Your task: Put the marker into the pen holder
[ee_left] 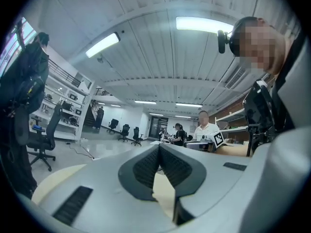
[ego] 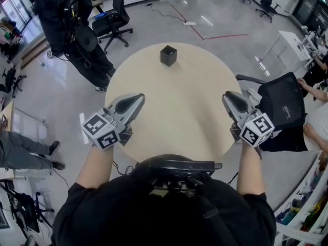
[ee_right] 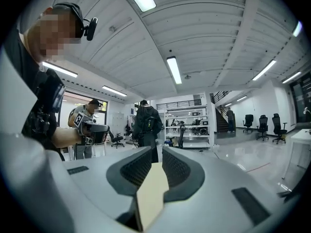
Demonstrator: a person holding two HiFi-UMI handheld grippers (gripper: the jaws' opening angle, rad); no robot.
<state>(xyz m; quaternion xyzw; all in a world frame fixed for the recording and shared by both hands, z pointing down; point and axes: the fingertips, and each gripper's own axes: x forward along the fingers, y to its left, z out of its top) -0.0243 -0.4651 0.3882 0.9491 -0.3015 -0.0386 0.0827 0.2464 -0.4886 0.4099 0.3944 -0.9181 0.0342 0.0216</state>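
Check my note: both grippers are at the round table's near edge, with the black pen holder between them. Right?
No. The head view shows the black pen holder at the far side of the round table, not between them. The left gripper and right gripper are at the near edge.

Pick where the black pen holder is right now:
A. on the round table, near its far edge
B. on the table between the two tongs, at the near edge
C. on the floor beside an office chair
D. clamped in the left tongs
A: the head view shows the pen holder standing on the round table near its far edge, apart from the left gripper and the right gripper at the near side.
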